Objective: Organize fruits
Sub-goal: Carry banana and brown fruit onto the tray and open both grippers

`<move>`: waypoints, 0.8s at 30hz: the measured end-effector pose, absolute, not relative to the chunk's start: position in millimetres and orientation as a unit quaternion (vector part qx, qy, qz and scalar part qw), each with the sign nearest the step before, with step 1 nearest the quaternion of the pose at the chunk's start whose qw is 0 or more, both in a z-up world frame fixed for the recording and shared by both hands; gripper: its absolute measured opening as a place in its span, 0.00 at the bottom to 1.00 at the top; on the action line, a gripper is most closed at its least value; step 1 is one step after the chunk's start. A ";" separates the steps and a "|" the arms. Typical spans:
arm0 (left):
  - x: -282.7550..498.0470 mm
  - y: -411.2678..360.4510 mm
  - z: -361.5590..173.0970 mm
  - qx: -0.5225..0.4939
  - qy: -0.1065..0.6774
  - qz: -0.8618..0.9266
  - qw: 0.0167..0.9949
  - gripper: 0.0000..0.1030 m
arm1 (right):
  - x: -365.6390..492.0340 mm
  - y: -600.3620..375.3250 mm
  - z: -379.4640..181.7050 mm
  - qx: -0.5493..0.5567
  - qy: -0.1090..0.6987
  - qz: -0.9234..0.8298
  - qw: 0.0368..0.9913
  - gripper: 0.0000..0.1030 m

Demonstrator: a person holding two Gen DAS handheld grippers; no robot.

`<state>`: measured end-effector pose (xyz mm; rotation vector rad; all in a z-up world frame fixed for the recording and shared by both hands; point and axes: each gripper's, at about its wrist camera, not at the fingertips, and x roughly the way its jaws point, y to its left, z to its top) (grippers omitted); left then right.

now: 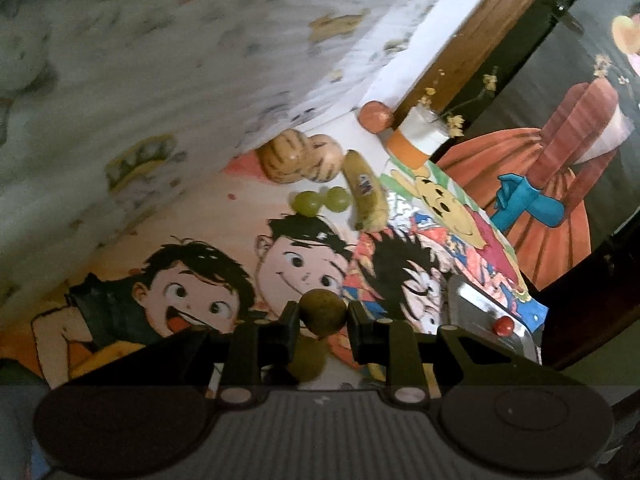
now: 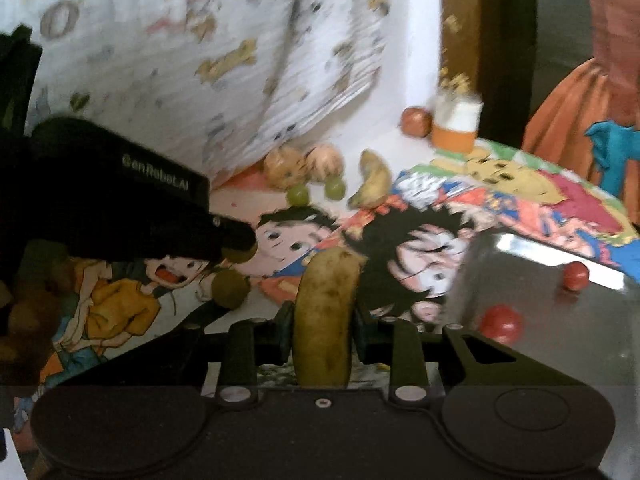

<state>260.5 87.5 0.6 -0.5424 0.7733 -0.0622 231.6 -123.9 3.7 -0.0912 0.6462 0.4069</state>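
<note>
Green fruit (image 1: 322, 312) clamped in left claw (image 1: 323, 320); banana (image 2: 326, 320) in right claw (image 2: 325, 328).

Worktop (image 1: 208, 220) covered with cartoon prints, banana (image 1: 366, 192), green grapes (image 1: 320, 200), steel tray (image 2: 532, 280) laid on it

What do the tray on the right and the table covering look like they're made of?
Tray: most likely polished metal, perhaps stainless steel; it is silver, has a bright glare strip and mirrors the red fruit on it.
Table covering: looks like a printed sheet, glossy plastic or paper, with flat cartoon pictures; the blur leaves it open which.
</note>
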 end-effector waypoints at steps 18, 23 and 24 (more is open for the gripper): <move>248.6 -30.8 14.9 -0.209 0.364 -0.104 0.902 0.27 | 216.8 -249.2 6.4 -0.021 0.304 0.088 0.948 0.30; 245.6 -56.9 10.3 -0.189 0.376 -0.123 0.899 0.27 | 214.9 -267.6 -1.8 -0.009 0.315 0.071 0.946 0.30; 245.2 -61.2 9.3 -0.186 0.379 -0.126 0.898 0.27 | 214.6 -270.2 -3.2 -0.008 0.316 0.069 0.946 0.30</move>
